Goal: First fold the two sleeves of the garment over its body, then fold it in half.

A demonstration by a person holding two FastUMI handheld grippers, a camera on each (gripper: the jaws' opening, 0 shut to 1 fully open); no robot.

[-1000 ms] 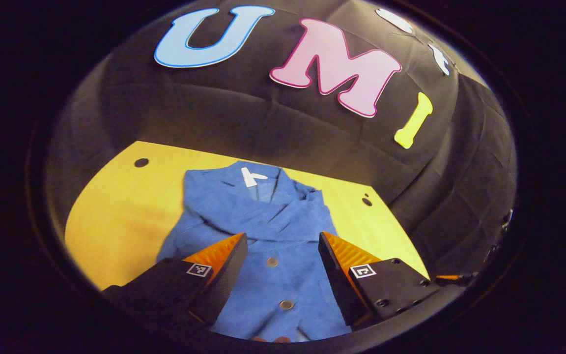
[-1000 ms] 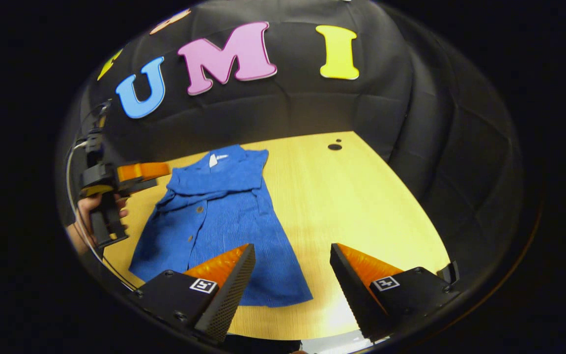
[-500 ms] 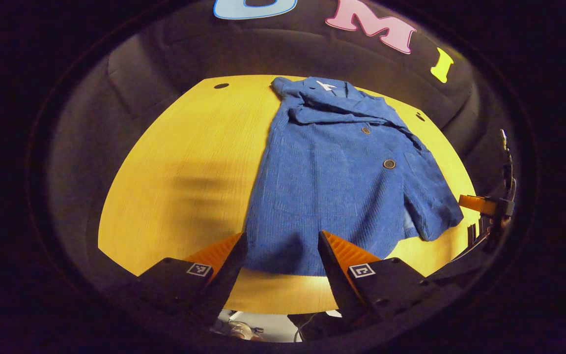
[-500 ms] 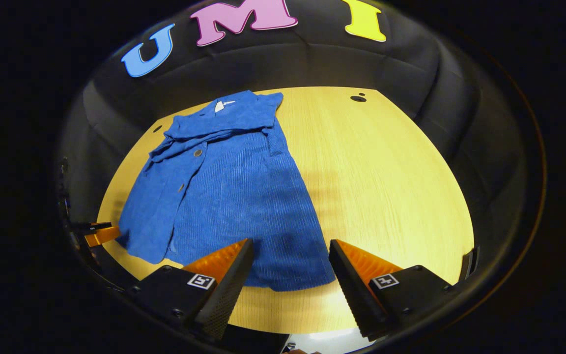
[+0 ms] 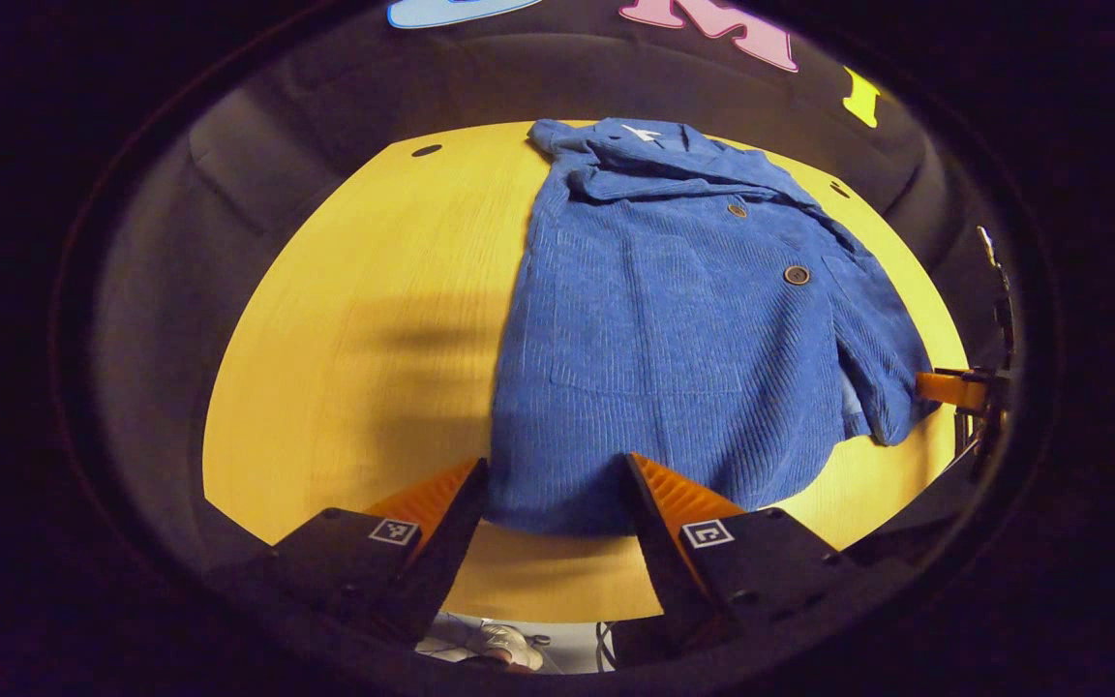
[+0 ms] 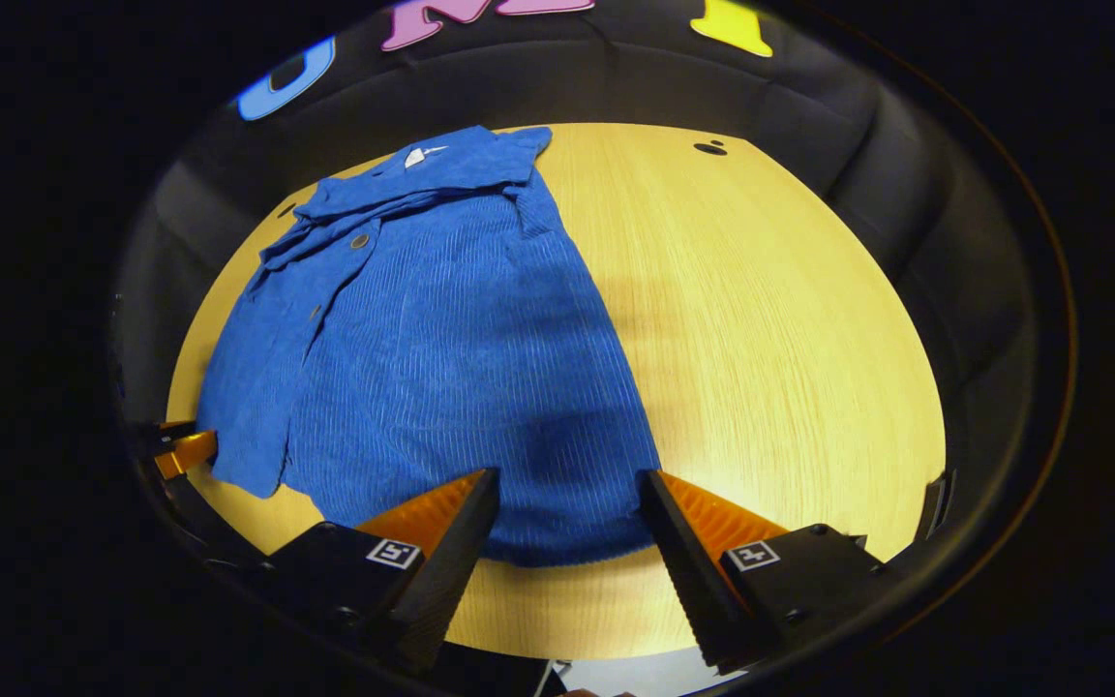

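A blue ribbed button-up garment (image 5: 683, 319) (image 6: 441, 329) lies flat on the yellow wooden table (image 5: 364, 329) (image 6: 770, 319), collar at the far side, both sleeves folded across its chest. My left gripper (image 5: 556, 489) hangs open just above the hem's near left corner, with nothing between its fingers. My right gripper (image 6: 565, 503) is open over the hem's near right corner, also holding nothing. In the left gripper view the right gripper's tip pokes in at the far right edge (image 5: 949, 387). In the right gripper view the left gripper's tip sits at the lower left (image 6: 185, 450).
Black padded booth walls ring the table. Small dark holes mark the tabletop at its far corners (image 5: 426, 150) (image 6: 709, 148). Bare wood lies on either side of the garment. The table's near edge runs just under both grippers, with floor below.
Both grippers have dropped and tilted down from facing the wall to hovering over the hem's near corners. They stay open. The garment has not moved.
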